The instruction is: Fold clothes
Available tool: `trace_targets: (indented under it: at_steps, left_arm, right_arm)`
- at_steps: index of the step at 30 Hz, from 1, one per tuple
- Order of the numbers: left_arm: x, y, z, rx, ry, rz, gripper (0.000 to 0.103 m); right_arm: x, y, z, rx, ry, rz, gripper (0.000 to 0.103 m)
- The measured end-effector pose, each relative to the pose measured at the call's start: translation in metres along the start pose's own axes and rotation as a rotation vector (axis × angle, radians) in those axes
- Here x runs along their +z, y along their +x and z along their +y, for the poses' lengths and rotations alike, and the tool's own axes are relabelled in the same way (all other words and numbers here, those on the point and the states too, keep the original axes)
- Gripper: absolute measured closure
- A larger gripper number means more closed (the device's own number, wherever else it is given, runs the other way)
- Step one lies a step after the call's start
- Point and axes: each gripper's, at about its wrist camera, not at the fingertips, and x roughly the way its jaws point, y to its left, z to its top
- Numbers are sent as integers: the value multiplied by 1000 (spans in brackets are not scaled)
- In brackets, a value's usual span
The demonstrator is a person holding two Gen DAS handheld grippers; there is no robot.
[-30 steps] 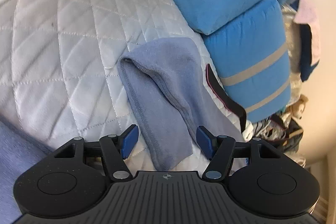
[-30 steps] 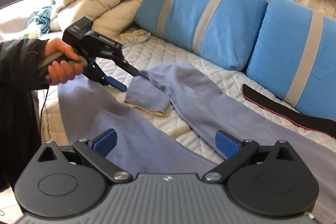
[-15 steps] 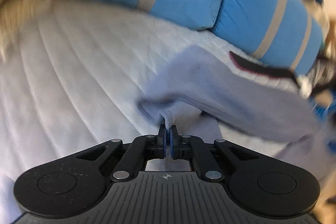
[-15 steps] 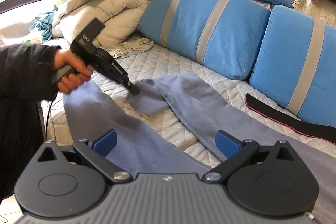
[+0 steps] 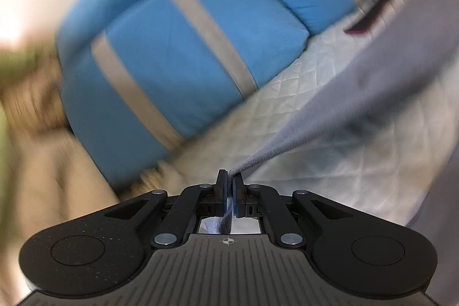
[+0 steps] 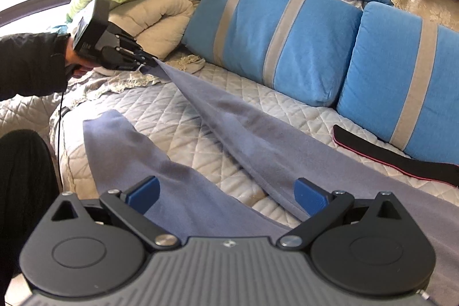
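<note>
Bed (image 6: 160, 102) bearing trousers (image 6: 258, 134): left hand-held gripper (image 6: 149, 59) is clenching one leg's hem, right hand-held gripper (image 6: 226, 191) is hovering released; advise pulling taut before folding.

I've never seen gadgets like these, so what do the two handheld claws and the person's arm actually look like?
Each claw is matte black plastic: a ribbed grey-black base, two round discs at its sides, silver rivets on jointed bars. The right claw has blue pads. The left claw carries a boxy black camera block, and a thin black cable hangs beneath it. The person wears a black sleeve.
</note>
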Motion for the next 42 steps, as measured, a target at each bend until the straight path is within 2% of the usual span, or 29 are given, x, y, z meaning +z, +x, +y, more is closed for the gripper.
trace_targets:
  at_steps: [2,3,6,7,9,12,16,19,21,23,25,29,31,33,38,42]
  left_arm:
    - [-13,-9,-26,58,179,-61,100]
    - [-22,-11,-40,62,255,-66,100]
    - [-51,-9,-74,9,376,-17,98]
    - [-57,-8,-77,-16,352,0,98]
    - [-65,-8,-75,-73,251,30,98]
    - [-66,-13,-57,-176,38,57,98]
    - [-64,-18,-38,-290,-122,93,98]
    - [-70,-11,-18,-381,-278,156,97]
    - [-81,-8,2,-445,-444,192,86]
    - [-96,-7,23,-510,-646,206,59]
    - [-109,-2,41,-573,-852,216,50]
    - [-140,22,63,-689,-1277,291,50]
    - [-153,35,67,-724,-1429,323,50]
    - [-161,45,69,-727,-1510,345,50]
    - [-167,60,65,-722,-1587,422,50]
    - [-171,73,62,-792,-1697,474,50]
  right_arm:
    - [1,0,2,2,-5,-2,0]
    - [1,-1,3,3,-8,-3,0]
    - [1,-2,5,8,-13,-2,0]
    - [1,-2,5,8,-13,0,0]
    - [1,-2,4,4,-11,3,0]
    - [0,-2,3,-1,-9,10,0]
    - [-2,-3,4,-4,-11,17,0]
    - [-3,-3,4,-2,-9,17,0]
    - [-4,-5,5,-3,-9,15,0]
    - [-4,-5,5,-4,-13,15,0]
    - [-6,-6,6,-6,-16,17,0]
    - [-8,-5,8,-1,-14,19,0]
    - [-9,-5,10,2,-12,19,0]
    - [-10,-4,11,6,-10,19,0]
    - [-10,-5,13,10,-8,14,0]
    - [-12,-7,12,10,-1,15,0]
